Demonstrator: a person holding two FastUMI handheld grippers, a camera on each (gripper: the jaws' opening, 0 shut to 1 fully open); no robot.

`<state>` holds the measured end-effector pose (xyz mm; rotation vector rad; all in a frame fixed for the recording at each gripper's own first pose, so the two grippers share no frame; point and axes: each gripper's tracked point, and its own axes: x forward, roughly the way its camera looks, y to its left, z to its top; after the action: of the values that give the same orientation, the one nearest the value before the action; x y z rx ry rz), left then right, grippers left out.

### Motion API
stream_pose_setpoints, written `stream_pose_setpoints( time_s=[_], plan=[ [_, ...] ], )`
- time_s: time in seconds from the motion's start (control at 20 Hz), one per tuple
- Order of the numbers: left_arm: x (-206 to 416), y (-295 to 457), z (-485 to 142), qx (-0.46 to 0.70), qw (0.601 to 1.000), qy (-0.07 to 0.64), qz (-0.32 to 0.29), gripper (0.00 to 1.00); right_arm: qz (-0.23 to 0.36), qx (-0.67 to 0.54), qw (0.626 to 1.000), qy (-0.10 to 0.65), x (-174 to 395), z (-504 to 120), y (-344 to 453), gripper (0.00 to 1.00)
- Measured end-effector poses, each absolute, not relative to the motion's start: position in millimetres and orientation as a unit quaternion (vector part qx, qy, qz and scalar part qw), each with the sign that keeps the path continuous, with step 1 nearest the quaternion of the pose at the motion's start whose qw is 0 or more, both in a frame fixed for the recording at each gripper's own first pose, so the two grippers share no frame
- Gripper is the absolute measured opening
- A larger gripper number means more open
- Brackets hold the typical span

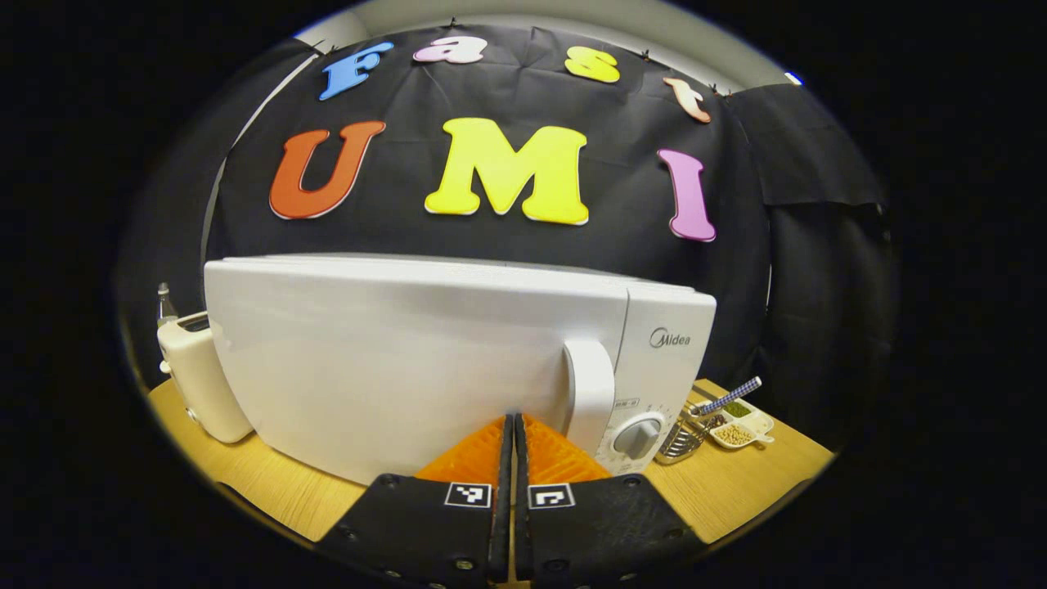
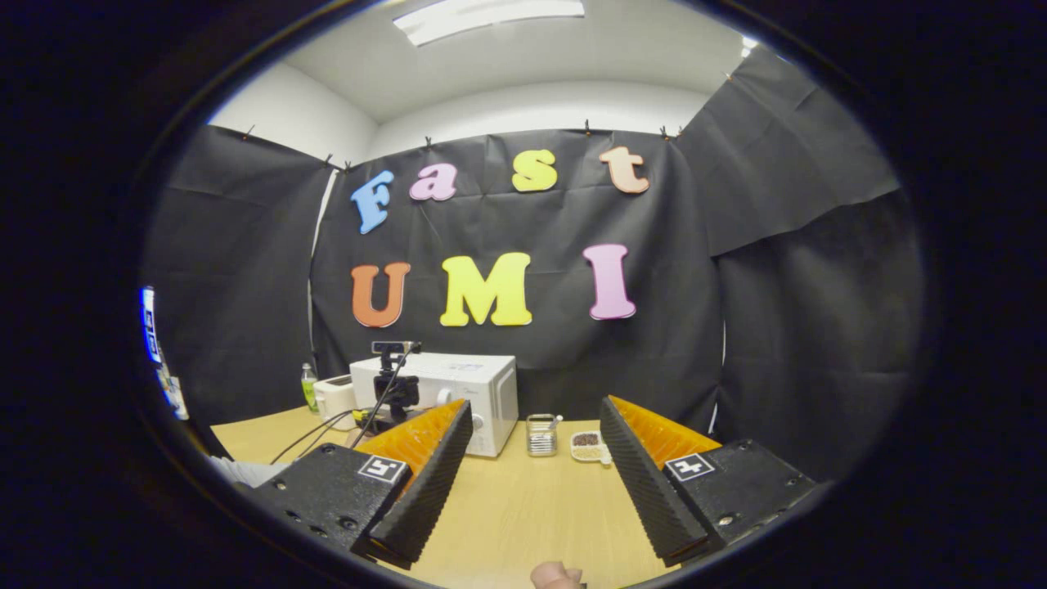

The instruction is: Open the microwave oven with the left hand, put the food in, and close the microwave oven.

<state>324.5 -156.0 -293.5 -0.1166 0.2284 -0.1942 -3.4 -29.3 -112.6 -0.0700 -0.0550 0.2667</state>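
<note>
Staged kitchen corner inside lab booth — black cloth wall pinned under white ceiling with strip light. Wooden table carries microwave, toaster, condiment dish — camera rig with cables.

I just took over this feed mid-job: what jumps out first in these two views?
The white microwave looms close in the left gripper view, door closed, its handle just right of the shut left claw. A cream toaster stands at its left side and a small dish of seeds at its right. In the right gripper view the right claw is wide open over the wooden table, far from the microwave.
</note>
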Motion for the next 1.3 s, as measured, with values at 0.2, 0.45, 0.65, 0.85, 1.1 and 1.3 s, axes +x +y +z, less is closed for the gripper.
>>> stream_pose_setpoints(
  time_s=[0.2, 0.45, 0.65, 0.85, 1.1, 1.3],
  plan=[
    [325.1, -156.0, -298.9, -0.049, 0.985, 0.126, -0.104, 0.03, 0.125, -0.030, 0.992, -0.019, -4.3, -118.4, -32.5, 1.00],
    [325.8, -156.7, -300.1, -0.073, 0.980, 0.144, -0.113, 0.02, 0.118, -0.019, 0.993, -0.012, -14.1, -118.2, -36.1, 0.89],
    [315.6, -144.7, -326.3, -0.065, 0.969, 0.218, -0.095, 0.09, 0.107, -0.015, 0.994, -0.006, -24.3, -121.1, -39.8, 1.00],
    [283.4, -130.8, -335.0, -0.102, 0.959, 0.250, -0.088, 0.40, 0.104, -0.007, 0.994, -0.005, -34.2, -122.9, -40.5, 0.89],
    [236.4, -79.7, -300.8, -0.052, 0.973, 0.222, -0.038, 0.94, 0.103, 0.009, 0.995, 0.005, -41.0, -130.5, -34.9, 1.00],
    [178.9, -49.8, -248.5, -0.022, 0.984, 0.176, -0.016, 0.94, 0.105, 0.016, 0.994, 0.011, -45.8, -132.2, -23.1, 0.89]
  ],
)
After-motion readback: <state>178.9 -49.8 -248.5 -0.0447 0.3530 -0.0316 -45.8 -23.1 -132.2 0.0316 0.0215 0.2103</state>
